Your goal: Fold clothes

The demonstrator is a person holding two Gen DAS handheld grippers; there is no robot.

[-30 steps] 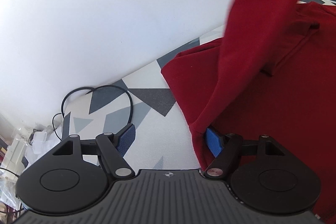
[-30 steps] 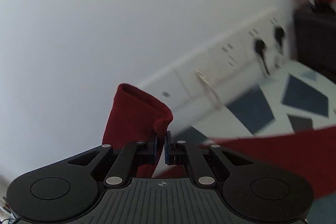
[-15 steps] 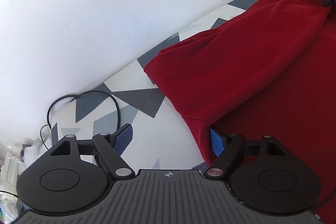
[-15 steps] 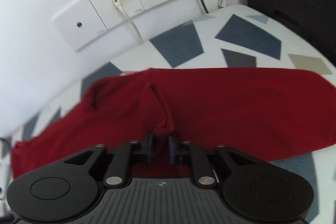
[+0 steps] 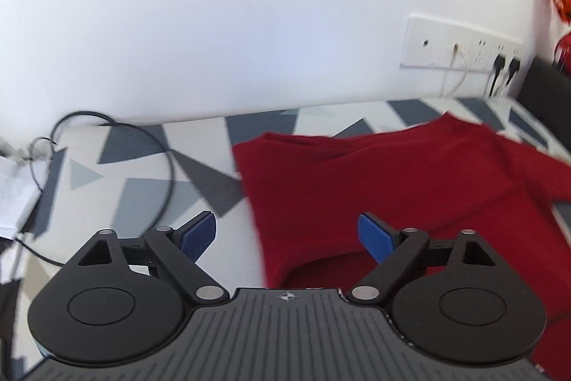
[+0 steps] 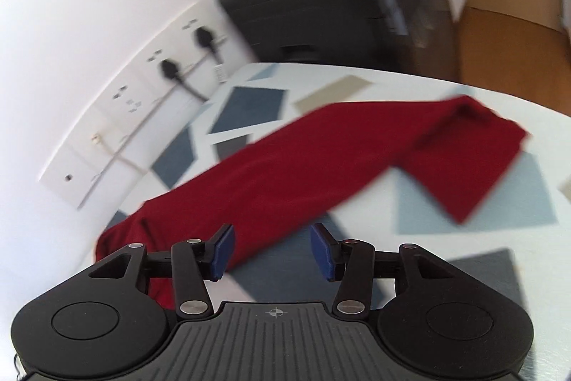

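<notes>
Red garment [image 5: 410, 188] flat beneath both down-tilted grippers, left [image 5: 287, 232] and right [image 6: 273, 250], jaws freshly spread, empty.

Garment [image 5: 410, 188] is a solid deep red, no print. Tablecloth [image 5: 142, 188] is white with grey, slate-blue and a few beige geometric patches. Both grippers are black with blue pads [image 6: 223, 250]. Wall [image 5: 249, 16] and socket plates [image 5: 460, 47] are white, plugs [image 6: 171, 68] and cable [image 5: 167, 163] black, cabinet [image 6: 321, 2] dark grey.
</notes>
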